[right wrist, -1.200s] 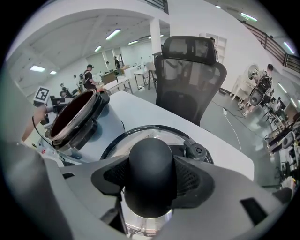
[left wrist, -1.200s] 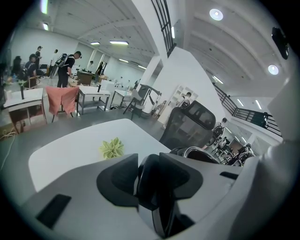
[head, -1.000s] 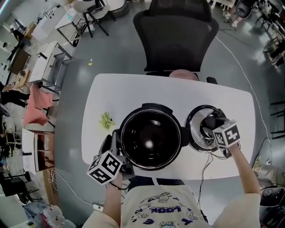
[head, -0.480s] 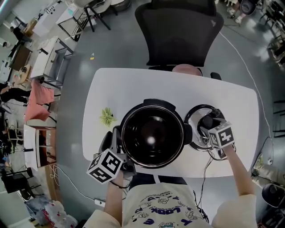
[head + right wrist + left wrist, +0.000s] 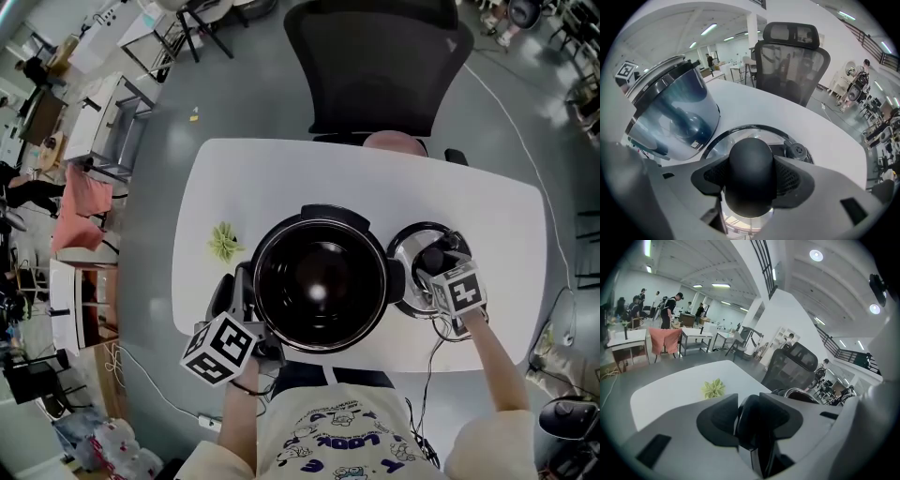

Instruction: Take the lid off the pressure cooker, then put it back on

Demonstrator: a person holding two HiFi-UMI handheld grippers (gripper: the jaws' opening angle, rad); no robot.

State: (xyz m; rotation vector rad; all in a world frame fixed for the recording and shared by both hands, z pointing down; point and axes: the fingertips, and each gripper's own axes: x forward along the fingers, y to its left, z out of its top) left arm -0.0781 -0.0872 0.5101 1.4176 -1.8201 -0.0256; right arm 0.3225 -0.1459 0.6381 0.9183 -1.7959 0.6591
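The pressure cooker [image 5: 319, 225] stands open in the middle of the white table [image 5: 281, 178], its dark pot empty. My left gripper [image 5: 246, 300] is at its near-left side, shut on the cooker's black side handle [image 5: 752, 427]. The lid [image 5: 410, 246], shiny with a black rim, lies low over the table just right of the cooker. My right gripper [image 5: 434, 262] points steeply down over the lid and is shut on its round black knob [image 5: 750, 173]. In the right gripper view the cooker's body [image 5: 675, 112] stands close at the left of the lid [image 5: 740, 136].
A small green paper flower [image 5: 225, 246] lies on the table left of the cooker. A black office chair [image 5: 375, 66] stands behind the table's far edge. A cable [image 5: 436, 337] hangs off the near edge under the lid. People and desks are far off at the left.
My right gripper has sunk with the lid, which looks smaller and lower beside the cooker. The left gripper has kept its hold and place.
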